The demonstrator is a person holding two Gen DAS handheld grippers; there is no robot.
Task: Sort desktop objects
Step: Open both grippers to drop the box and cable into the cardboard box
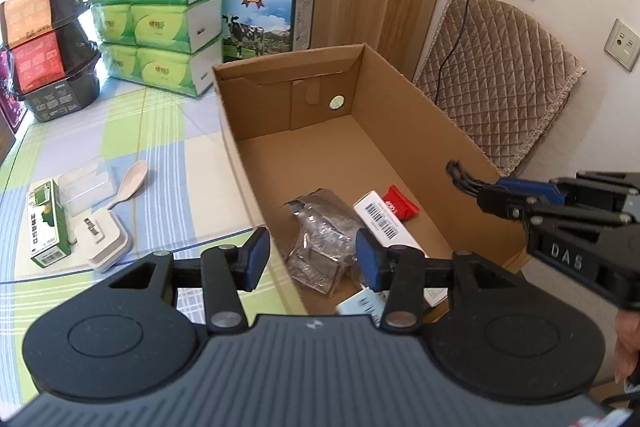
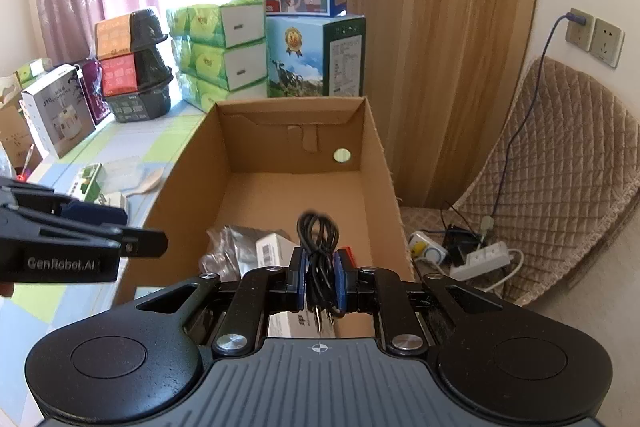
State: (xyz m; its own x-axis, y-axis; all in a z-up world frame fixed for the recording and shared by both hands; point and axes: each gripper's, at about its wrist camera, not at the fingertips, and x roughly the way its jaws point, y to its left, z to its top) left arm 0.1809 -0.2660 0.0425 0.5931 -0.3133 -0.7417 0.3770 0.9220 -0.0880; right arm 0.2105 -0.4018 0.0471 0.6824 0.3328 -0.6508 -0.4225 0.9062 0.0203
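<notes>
Right gripper (image 2: 319, 281) clamping coiled cable (image 2: 318, 239) between pads, hovering over box (image 2: 384, 187). Left gripper (image 1: 310, 255) gaping wide, holding nothing.

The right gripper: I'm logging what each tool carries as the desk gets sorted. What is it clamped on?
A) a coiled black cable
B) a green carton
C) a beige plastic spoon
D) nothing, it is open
A: the right gripper is shut on a coiled black cable, held over the cardboard box.
</notes>
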